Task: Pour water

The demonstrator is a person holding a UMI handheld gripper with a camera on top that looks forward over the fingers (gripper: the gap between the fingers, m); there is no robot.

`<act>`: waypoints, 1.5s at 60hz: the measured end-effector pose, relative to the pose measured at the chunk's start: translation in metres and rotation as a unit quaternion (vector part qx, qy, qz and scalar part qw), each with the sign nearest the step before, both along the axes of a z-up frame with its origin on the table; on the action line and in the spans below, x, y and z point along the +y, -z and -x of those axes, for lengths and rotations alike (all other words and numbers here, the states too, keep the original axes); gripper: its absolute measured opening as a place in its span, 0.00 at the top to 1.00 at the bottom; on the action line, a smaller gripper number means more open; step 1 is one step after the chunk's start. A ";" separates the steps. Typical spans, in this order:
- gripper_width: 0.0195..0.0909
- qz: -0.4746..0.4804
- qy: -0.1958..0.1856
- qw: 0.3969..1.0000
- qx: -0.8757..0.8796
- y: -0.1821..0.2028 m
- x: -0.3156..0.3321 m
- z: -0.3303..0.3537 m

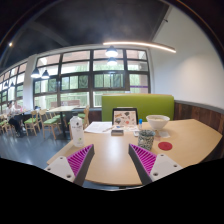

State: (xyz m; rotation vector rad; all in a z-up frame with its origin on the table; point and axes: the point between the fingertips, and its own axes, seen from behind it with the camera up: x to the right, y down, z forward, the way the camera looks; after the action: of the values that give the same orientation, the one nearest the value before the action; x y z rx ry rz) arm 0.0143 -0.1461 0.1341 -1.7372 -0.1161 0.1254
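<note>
The tongs (pixel 112 160) are released, their two magenta-padded fingers (pixel 80 160) spread wide with nothing between them, held low over the near end of the long pale wooden worktop (pixel 110 165).

The thing most likely to do the pouring is the tall whitish translucent plastic bottle or jug (pixel 76 127), standing upright near the worktop's left edge at about eleven o'clock from the tongs, well beyond the fingertips. At about one o'clock, nearer to hand, stands a small clear glass cup (pixel 146 137), the probable receiver; behind it sits a shallow white bowl (pixel 157 122), and at two o'clock a flat red round coaster or lid (pixel 165 146). At twelve o'clock, farther off, a sheet of white paper (pixel 99 127) and an upright framed card (pixel 125 118) lie before the lime-green bench back (pixel 140 103).

I judge the bottle stiff enough but smooth-sided and, if full, heavy and sloshing. Take it across the mid-body, fingers square to its sides. How full it is cannot be told.
</note>
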 end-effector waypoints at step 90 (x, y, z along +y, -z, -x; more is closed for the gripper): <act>0.52 -0.060 0.005 0.998 -0.021 0.035 0.268 0.243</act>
State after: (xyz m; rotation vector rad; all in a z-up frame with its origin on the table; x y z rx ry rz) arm -0.2285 0.1223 0.0988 -1.6209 -0.1430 0.0734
